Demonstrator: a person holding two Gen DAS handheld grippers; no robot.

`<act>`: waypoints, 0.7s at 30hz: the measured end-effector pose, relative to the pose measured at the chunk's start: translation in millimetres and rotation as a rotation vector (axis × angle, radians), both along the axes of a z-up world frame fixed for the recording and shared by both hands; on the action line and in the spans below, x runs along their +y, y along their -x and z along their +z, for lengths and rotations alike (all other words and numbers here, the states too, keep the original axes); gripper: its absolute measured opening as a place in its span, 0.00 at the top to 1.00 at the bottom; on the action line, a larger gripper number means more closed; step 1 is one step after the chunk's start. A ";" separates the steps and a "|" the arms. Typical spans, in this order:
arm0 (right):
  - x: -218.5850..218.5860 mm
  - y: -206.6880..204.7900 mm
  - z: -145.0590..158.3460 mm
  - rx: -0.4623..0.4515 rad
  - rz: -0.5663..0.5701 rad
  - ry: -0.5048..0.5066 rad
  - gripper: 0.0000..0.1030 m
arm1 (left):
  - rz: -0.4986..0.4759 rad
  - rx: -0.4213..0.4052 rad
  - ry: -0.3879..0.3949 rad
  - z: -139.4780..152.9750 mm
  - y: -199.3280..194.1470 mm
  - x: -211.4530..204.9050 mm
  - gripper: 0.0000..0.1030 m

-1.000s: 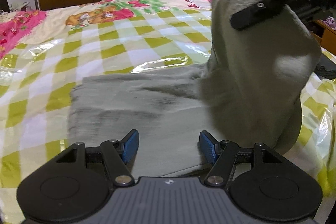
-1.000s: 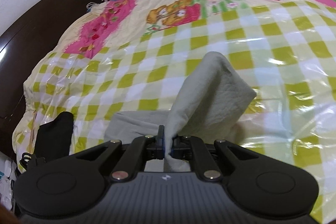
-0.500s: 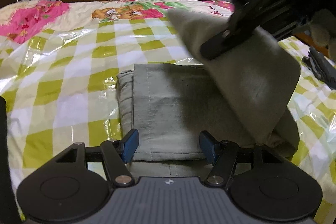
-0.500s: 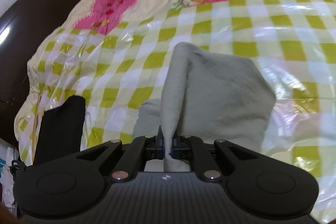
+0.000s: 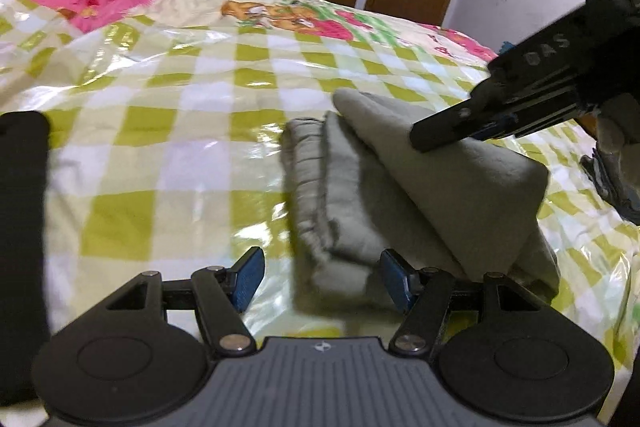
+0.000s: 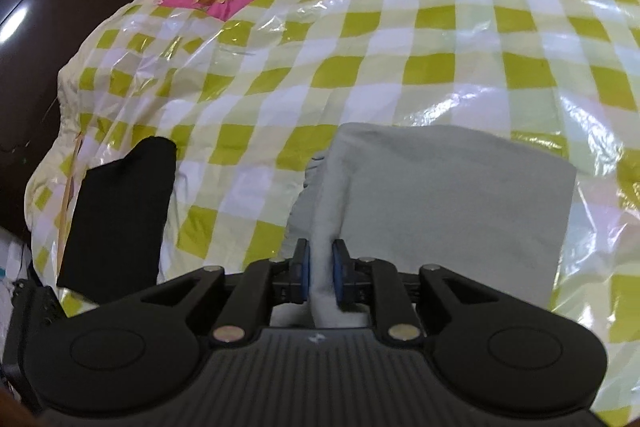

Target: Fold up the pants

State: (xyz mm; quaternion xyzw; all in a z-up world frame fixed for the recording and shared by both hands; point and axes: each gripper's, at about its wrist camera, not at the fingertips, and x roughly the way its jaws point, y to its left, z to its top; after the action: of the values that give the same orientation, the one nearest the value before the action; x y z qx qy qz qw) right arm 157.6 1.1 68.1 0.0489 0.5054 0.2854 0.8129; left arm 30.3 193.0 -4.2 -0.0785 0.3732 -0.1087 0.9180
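Evidently, the upper flap of the grey-green pants (image 5: pixel 400 187) is carried further over the stack than in the views of a second and half a second earlier, where it is seen lifted high and tent-like; it is now laid low across the folded layers on the checked bedspread (image 5: pixel 168 131), with only its gripped edge still raised. Within the last half second the jaws of the right gripper (image 6: pixel 320 269) have been opening from a tight pinch to a narrow gap, and a ridge of the cloth is still seen between the blue pads (image 6: pixel 303 271); whether the pads still press on it cannot be told. This is judged to be the release at the end of a fold, so the task is taken as well advanced, with the bundle already compact. The right gripper is held pitched steeply down over the near edge of the bundle. The left gripper (image 5: pixel 324 277) is held wide open and empty, tilted downward just before the near end of the pants, touching nothing that can be seen. A dark folded garment (image 6: pixel 120 215) is noted apart on the bedspread, toward the bed's edge.
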 end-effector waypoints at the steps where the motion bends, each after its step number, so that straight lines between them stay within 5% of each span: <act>1: 0.5 2.3 2.9 -0.004 0.025 0.002 0.79 | 0.007 -0.002 0.000 3.0 5.2 3.6 0.28; 11: 7.2 -20.2 14.2 -0.113 0.082 0.101 0.73 | -0.031 -0.056 0.071 35.3 22.2 -3.0 0.24; 16: 13.5 -46.0 9.9 -0.240 0.224 0.129 0.62 | -0.066 -0.008 0.038 21.7 8.0 -26.2 0.24; 21: 13.0 -75.2 -4.0 -0.249 0.408 0.143 0.57 | -0.070 0.054 0.045 9.3 0.5 -36.5 0.24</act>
State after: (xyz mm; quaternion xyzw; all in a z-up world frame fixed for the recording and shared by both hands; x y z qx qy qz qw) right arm 232.8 14.1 64.1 -0.1475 0.4196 0.4110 0.7958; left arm 29.9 156.6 5.1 -0.0888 0.3980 -0.1467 0.9012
